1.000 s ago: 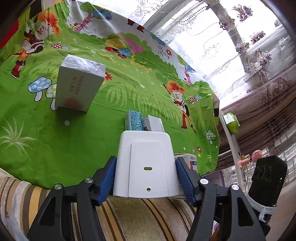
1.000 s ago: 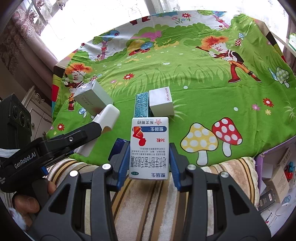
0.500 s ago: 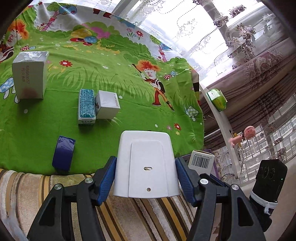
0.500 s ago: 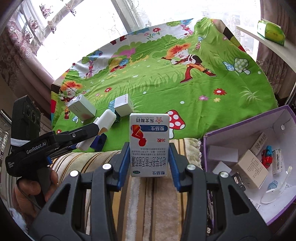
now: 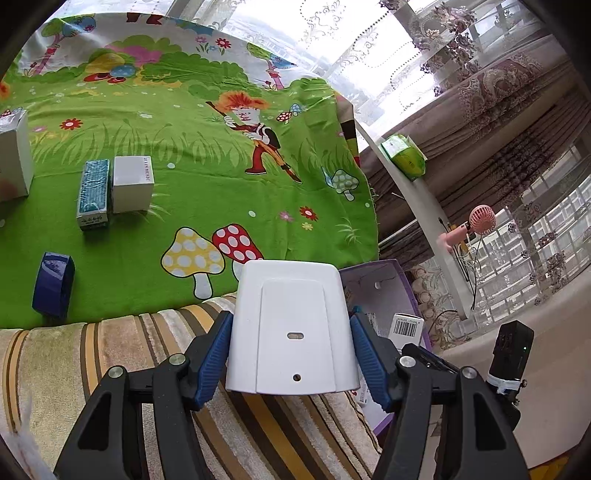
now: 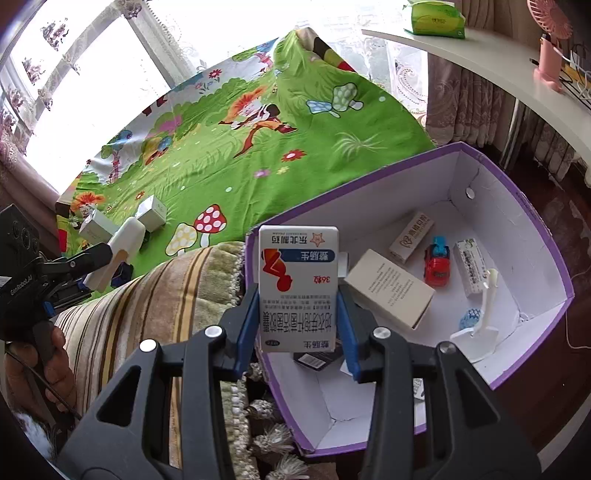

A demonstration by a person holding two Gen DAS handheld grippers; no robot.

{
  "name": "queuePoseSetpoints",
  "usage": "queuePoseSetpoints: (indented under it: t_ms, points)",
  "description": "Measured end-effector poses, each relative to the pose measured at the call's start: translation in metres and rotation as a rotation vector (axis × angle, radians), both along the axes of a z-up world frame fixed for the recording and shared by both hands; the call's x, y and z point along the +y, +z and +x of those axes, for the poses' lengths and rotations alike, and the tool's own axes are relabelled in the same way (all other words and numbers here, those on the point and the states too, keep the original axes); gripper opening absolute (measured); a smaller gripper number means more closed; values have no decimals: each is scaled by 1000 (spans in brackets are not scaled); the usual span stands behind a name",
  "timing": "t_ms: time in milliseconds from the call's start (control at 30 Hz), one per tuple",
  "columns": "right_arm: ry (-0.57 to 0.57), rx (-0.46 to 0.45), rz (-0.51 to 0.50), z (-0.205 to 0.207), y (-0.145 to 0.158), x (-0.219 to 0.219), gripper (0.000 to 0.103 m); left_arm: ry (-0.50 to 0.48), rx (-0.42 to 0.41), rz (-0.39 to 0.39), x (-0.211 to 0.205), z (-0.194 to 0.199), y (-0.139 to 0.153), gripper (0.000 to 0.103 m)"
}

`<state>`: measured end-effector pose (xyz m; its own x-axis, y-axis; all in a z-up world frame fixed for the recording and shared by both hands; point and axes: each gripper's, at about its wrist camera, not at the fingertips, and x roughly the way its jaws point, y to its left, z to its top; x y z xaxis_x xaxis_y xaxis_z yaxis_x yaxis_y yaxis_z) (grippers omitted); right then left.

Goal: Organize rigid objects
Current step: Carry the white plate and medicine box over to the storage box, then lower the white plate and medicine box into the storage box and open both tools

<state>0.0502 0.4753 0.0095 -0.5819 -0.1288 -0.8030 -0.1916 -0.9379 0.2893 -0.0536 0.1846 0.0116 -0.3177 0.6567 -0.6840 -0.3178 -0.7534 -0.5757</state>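
My right gripper (image 6: pixel 297 317) is shut on a white medicine box (image 6: pixel 297 288) with red and blue print, held over the near left corner of a purple-edged cardboard box (image 6: pixel 517 206). Inside that box lie several cartons, a red toy car (image 6: pixel 437 265) and a white plastic scoop (image 6: pixel 480 325). My left gripper (image 5: pixel 291 354) is shut on a white plastic object (image 5: pixel 291 328) above the striped blanket edge. It also shows in the right wrist view as the left gripper (image 6: pixel 107 258), to the left. A teal box (image 5: pixel 93 194), a white box (image 5: pixel 133 184) and a blue box (image 5: pixel 53 284) rest on the green sheet.
The green cartoon sheet (image 5: pixel 207 192) covers a bed, and a striped blanket (image 5: pixel 110 354) hangs over its near edge. A white curved shelf (image 6: pixel 480 70) at the right carries a green tissue pack (image 6: pixel 436 16) and a pink fan (image 6: pixel 550 48). Another white box (image 5: pixel 13 155) stands far left.
Both grippers have swung right, away from the bed. The purple box has come into view and now lies under the right gripper's medicine box. Both grips are unchanged.
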Motion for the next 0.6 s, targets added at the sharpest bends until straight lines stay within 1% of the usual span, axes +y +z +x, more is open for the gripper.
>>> queuePoseSetpoints:
  t_ms: [233,300,500,600]
  points:
    - [-203,-17,33,30,-3,79,44,-62,6,-10,25,10,2,65]
    - [-248,-19,55,35,-2,94,44,-78,6,-12,31,12,3,65]
    - [-329,-36,102,39,-8,126,44,-133,7,-20,52,19,4,65]
    - [-353,-51,104,39,-15,137,44,-165,6,-23,65,24,4,65]
